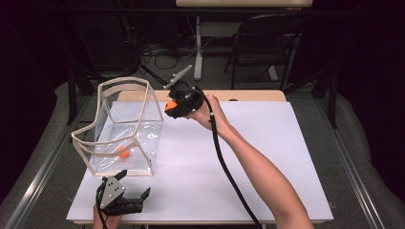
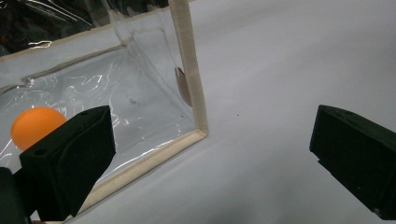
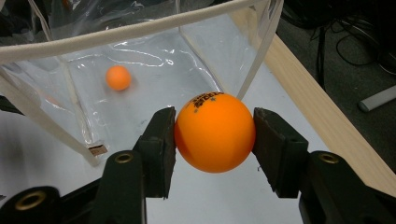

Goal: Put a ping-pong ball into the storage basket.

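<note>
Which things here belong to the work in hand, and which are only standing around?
Part of the work:
- orange ball held in the right gripper
- clear bag
- second orange ball inside it

Only standing around:
- folding chair behind the table
- left gripper, open, at the near edge

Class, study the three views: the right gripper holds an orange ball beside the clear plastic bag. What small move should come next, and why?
Probably carry the right gripper forward over the clear plastic bag's cream rim. Its jaws clamp the orange ball with black print just outside that rim, and another orange ball already lies inside. The left gripper waits open.
</note>
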Demonstrator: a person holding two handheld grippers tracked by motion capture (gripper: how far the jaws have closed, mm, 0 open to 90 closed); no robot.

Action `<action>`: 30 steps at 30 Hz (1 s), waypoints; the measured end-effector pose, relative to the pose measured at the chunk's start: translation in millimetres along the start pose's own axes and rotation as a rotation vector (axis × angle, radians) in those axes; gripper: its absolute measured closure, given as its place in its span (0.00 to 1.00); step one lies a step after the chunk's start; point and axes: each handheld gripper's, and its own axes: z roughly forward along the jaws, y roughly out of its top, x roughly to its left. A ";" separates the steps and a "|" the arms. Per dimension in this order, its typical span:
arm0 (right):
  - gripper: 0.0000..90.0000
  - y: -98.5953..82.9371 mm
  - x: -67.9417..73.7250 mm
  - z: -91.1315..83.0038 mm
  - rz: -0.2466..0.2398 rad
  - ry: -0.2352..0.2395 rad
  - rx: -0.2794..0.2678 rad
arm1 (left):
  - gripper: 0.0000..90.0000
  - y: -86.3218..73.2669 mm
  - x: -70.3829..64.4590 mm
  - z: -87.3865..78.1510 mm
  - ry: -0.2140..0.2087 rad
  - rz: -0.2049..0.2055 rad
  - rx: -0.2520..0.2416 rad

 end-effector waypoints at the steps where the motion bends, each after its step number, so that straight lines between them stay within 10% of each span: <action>1: 0.56 0.4 -0.2 -0.2 -0.001 0.001 -0.001 | 0.00 0.0 0.0 0.0 0.000 0.000 0.000; 30: 0.56 13.3 -4.7 -4.2 0.005 -0.008 -0.016 | 0.00 0.0 0.6 -0.3 0.002 0.001 0.001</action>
